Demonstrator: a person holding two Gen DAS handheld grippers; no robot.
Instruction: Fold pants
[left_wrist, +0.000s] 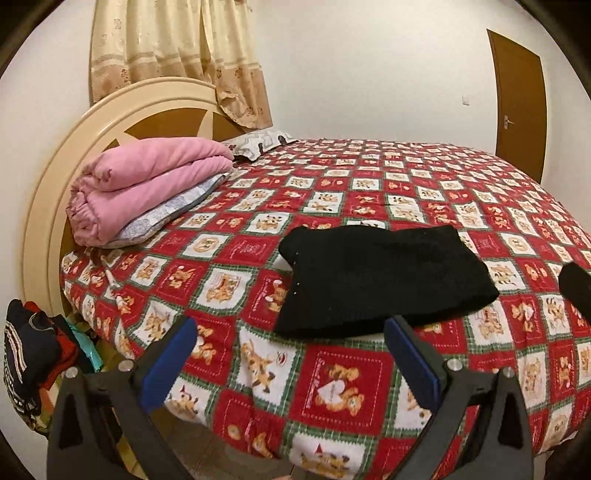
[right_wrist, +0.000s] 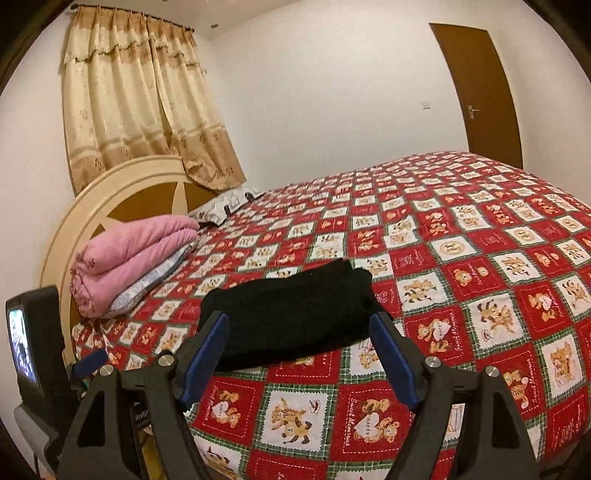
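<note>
We are looking along both grippers at a bed covered by a red patchwork bedspread (left_wrist: 332, 387) with teddy-bear squares, and the black pants (left_wrist: 376, 278) are lying on it already folded into a compact rectangle, close to the near edge of the mattress. Our left gripper (left_wrist: 290, 334) is hovering just short of that bundle with its blue-padded fingers spread wide and gripping nothing, the fingertips framing the near edge of the fabric without touching it as far as we can tell. Our right gripper (right_wrist: 299, 325) is doing the same from its own side (its fingers are likewise spread wide and empty), with the pants (right_wrist: 291, 314) sitting between and just beyond its tips. In the left wrist view a dark shape (left_wrist: 576, 291) is poking in at the right edge of the frame, too cropped for us to name with certainty. Near the rounded cream headboard (left_wrist: 51, 206) a folded pink blanket (left_wrist: 147, 184) is resting on a grey patterned pillow (left_wrist: 166, 214), and a second pillow (left_wrist: 258, 142) is lying beyond it. A beige curtain (right_wrist: 136, 103) is hanging behind the headboard, a brown door (right_wrist: 480, 88) is standing shut on the far wall, and a heap of clothes (left_wrist: 33, 362) is sitting beside the bed at the lower left.
</note>
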